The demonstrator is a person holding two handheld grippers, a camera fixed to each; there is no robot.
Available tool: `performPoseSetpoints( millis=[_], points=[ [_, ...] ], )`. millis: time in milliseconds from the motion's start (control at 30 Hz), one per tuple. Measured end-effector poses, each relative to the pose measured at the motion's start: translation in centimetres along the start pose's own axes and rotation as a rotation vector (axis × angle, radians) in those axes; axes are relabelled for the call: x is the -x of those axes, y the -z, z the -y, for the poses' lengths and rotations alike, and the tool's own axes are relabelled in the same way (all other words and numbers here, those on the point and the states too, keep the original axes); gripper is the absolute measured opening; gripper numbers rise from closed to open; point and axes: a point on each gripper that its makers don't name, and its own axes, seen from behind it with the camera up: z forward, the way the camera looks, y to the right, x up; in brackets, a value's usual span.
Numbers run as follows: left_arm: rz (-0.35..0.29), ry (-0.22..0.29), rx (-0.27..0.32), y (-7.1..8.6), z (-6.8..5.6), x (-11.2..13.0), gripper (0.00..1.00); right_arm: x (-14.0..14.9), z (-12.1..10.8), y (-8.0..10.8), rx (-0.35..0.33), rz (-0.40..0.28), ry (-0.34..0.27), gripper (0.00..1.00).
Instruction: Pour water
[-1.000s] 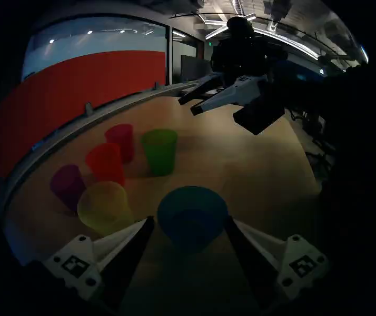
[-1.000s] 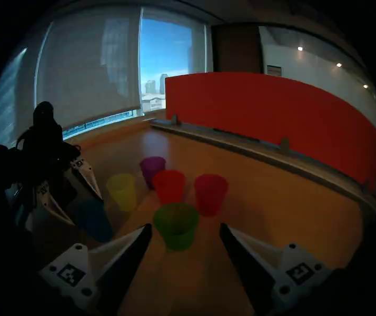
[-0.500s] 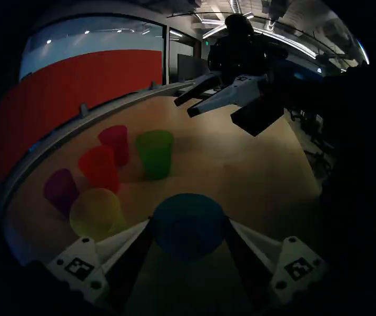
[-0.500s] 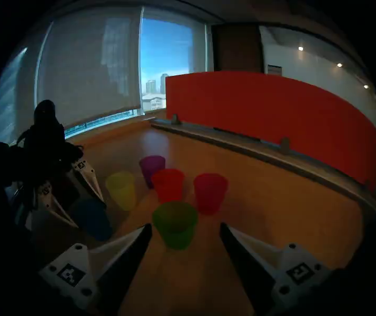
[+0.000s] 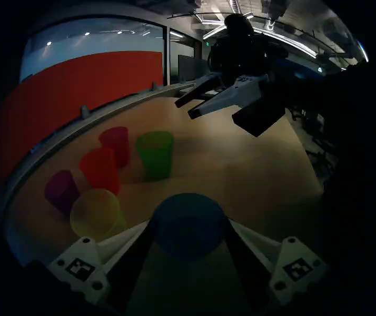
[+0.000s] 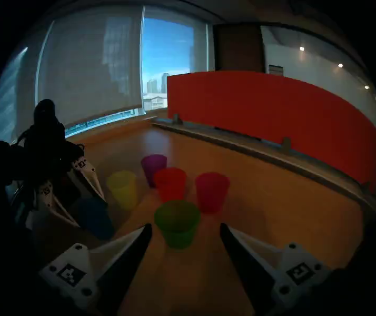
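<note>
The translucent blue plastic cup point(image 5: 188, 234) stood on the wooden table point(image 5: 256, 168) between the spread fingers of the left claw point(image 5: 188, 223), while the right claw point(image 6: 184, 227) gaped too.

— We look across a broad wooden tabletop point(image 6: 298, 210), warm orange-brown, that runs toward a long red partition point(image 6: 293, 113).

— Yes, and we see a grey rail point(image 6: 246, 145) along the table's far edge, just below that partition, with a small upright bracket point(image 6: 285, 143) on it.

— In the right gripper view we also have a window point(image 6: 169, 58) showing blue sky and distant towers point(image 6: 154, 86). A pale roller blind point(image 6: 90, 68) hangs just beside it.

— In the left gripper view we find bright ceiling light strips point(image 5: 288, 42) overhead. The room beyond the table is too dark for us to make out.
</note>
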Motion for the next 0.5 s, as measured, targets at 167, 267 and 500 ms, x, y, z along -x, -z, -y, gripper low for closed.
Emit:
performPoseSetpoints(
  millis=[167,267,500],
  points=[
    [-0.004,0.004,-0.001,0.03,-0.04,0.00,0.87,-0.11,0.00,-0.03,0.001,-0.004,-0.004,1.00],
    [-0.005,0.002,0.003,0.09,-0.22,0.01,0.87,-0.23,-0.02,0.00,0.002,-0.006,-0.003,1.00],
    [-0.034,0.003,-0.005,0.77,-0.47,-0.83,0.87,-0.50,0.01,0.08,0.004,-0.008,0.004,1.00]
  ],
)
